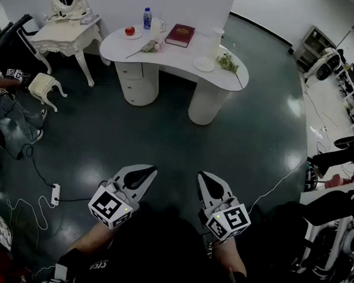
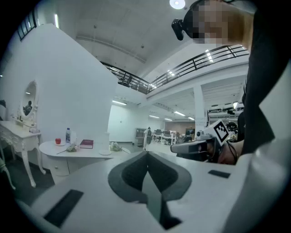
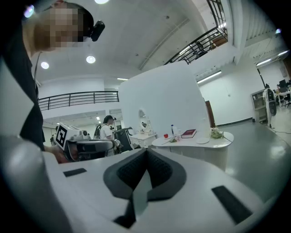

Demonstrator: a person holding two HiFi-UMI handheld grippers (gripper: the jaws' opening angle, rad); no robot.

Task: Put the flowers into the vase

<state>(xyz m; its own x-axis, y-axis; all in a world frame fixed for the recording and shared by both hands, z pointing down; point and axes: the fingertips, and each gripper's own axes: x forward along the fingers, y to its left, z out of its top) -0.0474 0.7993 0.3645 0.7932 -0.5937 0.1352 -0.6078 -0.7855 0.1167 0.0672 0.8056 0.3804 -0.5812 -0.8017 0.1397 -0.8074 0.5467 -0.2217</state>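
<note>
Across the dark floor stands a white curved table [image 1: 170, 57]. A pink flower [image 1: 150, 46] lies on its stem near the table's middle, and a green-and-white sprig [image 1: 228, 62] lies at its right end. A pale translucent vase [image 1: 216, 35] stands behind a white plate [image 1: 204, 63]. Low in the head view, far from the table, my left gripper [image 1: 150, 169] and right gripper [image 1: 202, 175] point toward it. Both are shut with nothing between the pads. The left gripper view shows the shut jaws [image 2: 147, 157] and the distant flowers [image 2: 71, 148]. The right gripper view shows the same [image 3: 146, 152], with the sprig [image 3: 216, 134].
The table also carries a red book [image 1: 180, 34], an apple on a plate [image 1: 130, 31] and a water bottle [image 1: 147, 17]. A white vanity with mirror [image 1: 67, 32] and stool [image 1: 43, 85] stand at left, near a seated person [image 1: 0, 91]. A power strip with cable [image 1: 55, 193] lies on the floor.
</note>
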